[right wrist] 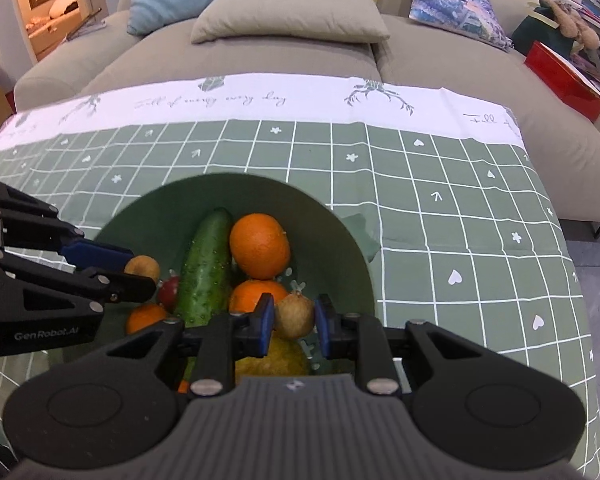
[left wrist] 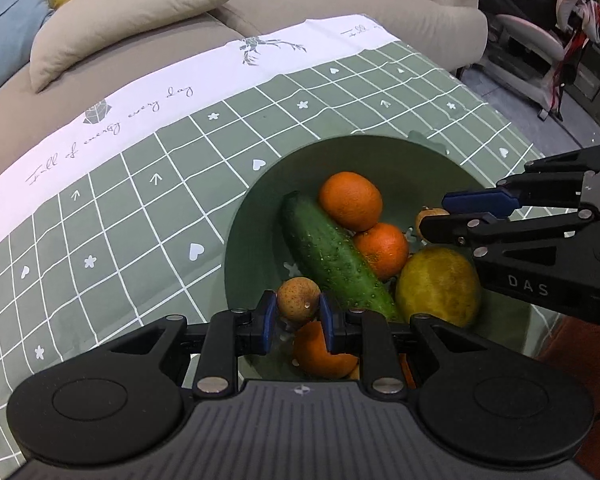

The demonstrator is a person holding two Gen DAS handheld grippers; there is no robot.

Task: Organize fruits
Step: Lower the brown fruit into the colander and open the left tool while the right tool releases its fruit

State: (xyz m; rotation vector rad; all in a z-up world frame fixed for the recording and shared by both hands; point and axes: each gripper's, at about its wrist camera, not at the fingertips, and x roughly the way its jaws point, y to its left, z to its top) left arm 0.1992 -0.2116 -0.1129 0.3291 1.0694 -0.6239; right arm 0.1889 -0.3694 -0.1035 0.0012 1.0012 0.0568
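Left hand-held gripper (left wrist: 298,318): shown over the near left of the bowl (left wrist: 252,216), clenched on a small brown fruit (left wrist: 298,299) pinched between its blue pads (left wrist: 269,322). The bowl stands on the checked cloth (left wrist: 140,200) of the worktop.

Bowl contents, left to right in the left wrist view: a cucumber (left wrist: 334,258) laid aslant, two oranges (left wrist: 350,200) stacked beside it, a yellow-green citrus (left wrist: 438,286) at the right; a further orange (left wrist: 320,350) is seen below the pads, and a small red fruit (right wrist: 168,290) is glimpsed beside the cucumber in the right wrist view.

Right hand-held gripper (right wrist: 295,320): held over the right of the bowl, likewise grasping a second small brown fruit (right wrist: 295,316) at its widest part.

Handling, as judged: the small fruits are probably light, thin-shelled and easily cracked, so a gentle pinch across the middle is advised. Water beads on the cucumber suggest slippery skins; it would best be gripped at mid-length. The oranges are firmer and rounder, and are best taken across their full width.
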